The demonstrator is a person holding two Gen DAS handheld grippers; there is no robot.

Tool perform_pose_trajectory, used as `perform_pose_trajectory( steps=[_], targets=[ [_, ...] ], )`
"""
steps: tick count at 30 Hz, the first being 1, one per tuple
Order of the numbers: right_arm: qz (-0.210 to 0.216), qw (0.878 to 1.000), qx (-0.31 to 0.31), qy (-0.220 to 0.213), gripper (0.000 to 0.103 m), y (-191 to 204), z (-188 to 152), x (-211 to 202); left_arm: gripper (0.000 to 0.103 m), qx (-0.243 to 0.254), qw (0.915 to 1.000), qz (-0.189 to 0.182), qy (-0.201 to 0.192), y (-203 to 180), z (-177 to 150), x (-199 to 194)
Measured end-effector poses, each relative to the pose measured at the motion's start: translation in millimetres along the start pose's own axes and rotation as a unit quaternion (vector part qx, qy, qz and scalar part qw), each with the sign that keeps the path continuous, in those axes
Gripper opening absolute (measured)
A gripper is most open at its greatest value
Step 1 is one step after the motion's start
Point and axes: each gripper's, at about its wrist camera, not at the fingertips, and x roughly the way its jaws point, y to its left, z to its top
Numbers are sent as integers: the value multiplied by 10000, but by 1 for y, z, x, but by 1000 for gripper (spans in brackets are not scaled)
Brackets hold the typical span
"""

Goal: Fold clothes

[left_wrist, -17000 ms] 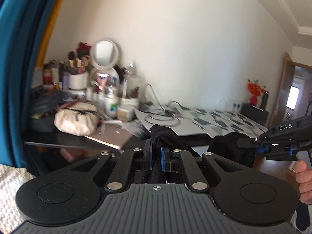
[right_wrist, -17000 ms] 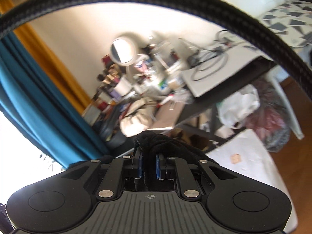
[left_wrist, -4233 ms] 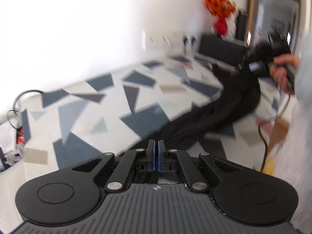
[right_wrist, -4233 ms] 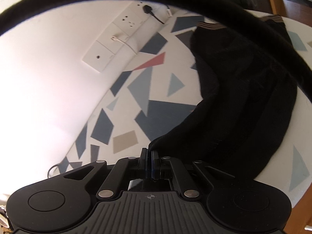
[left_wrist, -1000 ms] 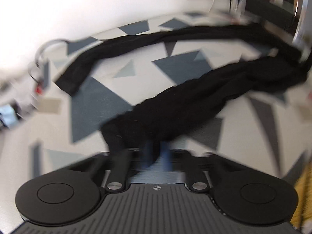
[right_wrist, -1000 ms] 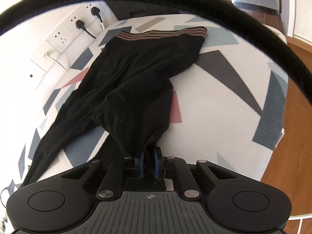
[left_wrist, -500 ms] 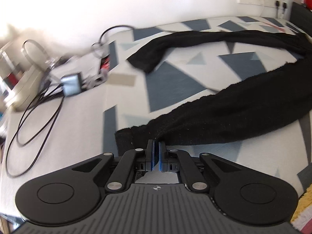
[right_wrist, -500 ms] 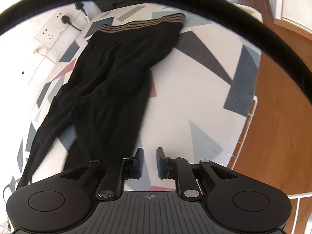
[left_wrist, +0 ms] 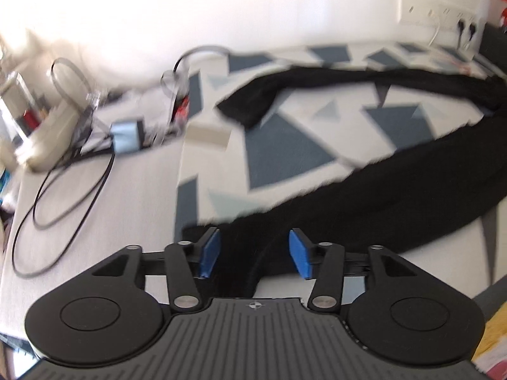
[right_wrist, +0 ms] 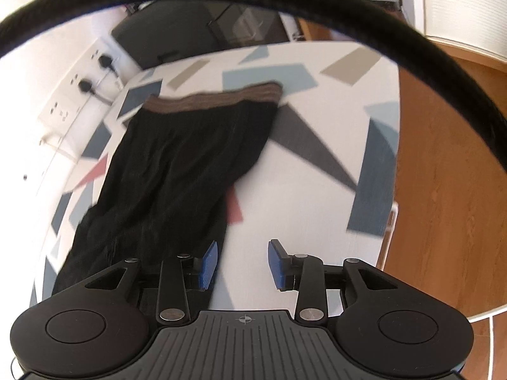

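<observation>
Table [left_wrist: 285, 145] with triangle-pattern cover: black trousers [right_wrist: 177, 164] spread flat; cables [left_wrist: 63, 190], adapter [left_wrist: 126, 134] at end.

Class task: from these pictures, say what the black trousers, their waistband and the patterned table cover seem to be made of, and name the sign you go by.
Black trousers: soft matte knit or jersey, probably; they lie limp with fine creases.
Waistband: brown ribbed elastic, judging by its stripes.
Table cover: smooth printed sheet, flat and unwrinkled; cloth or vinyl is unclear.
</observation>
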Motion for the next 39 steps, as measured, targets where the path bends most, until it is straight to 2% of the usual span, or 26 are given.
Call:
perform_pose_trajectory(
  steps=[2, 6, 9, 12, 15, 17, 18, 19, 21, 22, 24, 26, 27, 30, 31, 32, 33, 34, 35, 37, 39],
  targets=[
    [-13, 9998, 85, -155, 33, -4, 10, 2, 60, -20, 9994, -262, -212, -9, 12, -3],
    [29, 9983, 80, -575, 31, -15, 34, 11, 60, 22, 9940, -1042, -316, -46, 52, 12],
    [124, 9957, -15, -916, 30, -24, 55, 20, 63, 333, 9813, -1881, -256, -93, 86, 32],
    [198, 9958, -16, -891, 31, -28, 78, 41, 64, 952, 9675, -2344, -21, -151, 104, 55],
    [120, 9965, 7, -832, 35, -28, 98, 66, 64, 1710, 9556, -2387, 238, -202, 100, 74],
    [10, 9971, 13, -756, 34, -26, 106, 81, 64, 2069, 9493, -2330, 426, -222, 93, 83],
    [-51, 9970, -21, -768, 31, -24, 109, 86, 67, 2201, 9466, -2294, 531, -230, 89, 88],
    [-114, 9969, -58, -782, 19, -21, 111, 91, 67, 2171, 9473, -2313, 456, -231, 88, 88],
    [-239, 9967, -288, -725, 4, -16, 116, 98, 67, 2176, 9453, -2362, 570, -232, 89, 90],
    [-270, 9957, -382, -797, 3, -14, 119, 97, 67, 2214, 9437, -2376, 631, -232, 91, 91],
    [-324, 9895, -582, -1285, 3, -11, 126, 85, 67, 2288, 9406, -2406, 712, -231, 92, 93],
    [-409, 9847, -724, -1529, 3, -8, 134, 76, 67, 2298, 9397, -2428, 723, -231, 92, 93],
    [-452, 9821, -794, -1645, 3, -6, 138, 72, 67, 2302, 9393, -2438, 728, -232, 92, 94],
    [-845, 9898, -718, -895, 4, -15, 149, 95, 69, 2258, 9403, -2445, 716, -232, 91, 96],
    [-1010, 9908, -663, -614, 8, -19, 152, 105, 69, 2235, 9406, -2455, 713, -231, 91, 96],
    [-1036, 9910, -514, -673, 11, -23, 151, 105, 71, 2213, 9409, -2465, 710, -231, 91, 96],
    [-1180, 9887, -437, -810, 26, -21, 151, 102, 72, 2172, 9414, -2479, 721, -230, 92, 97],
    [-1332, 9858, -365, -951, 33, -18, 152, 98, 72, 2130, 9419, -2488, 742, -230, 92, 97],
    [-1359, 9835, -385, -1128, 33, -11, 151, 93, 72, 2069, 9424, -2507, 788, -229, 96, 99],
    [-864, 9850, -686, -1328, 33, 7, 152, 86, 72, 1894, 9427, -2603, 880, -226, 103, 101],
    [-356, 9841, -1271, -1186, 33, 37, 152, 93, 72, 1636, 9471, -2631, 841, -220, 113, 102]
  ],
)
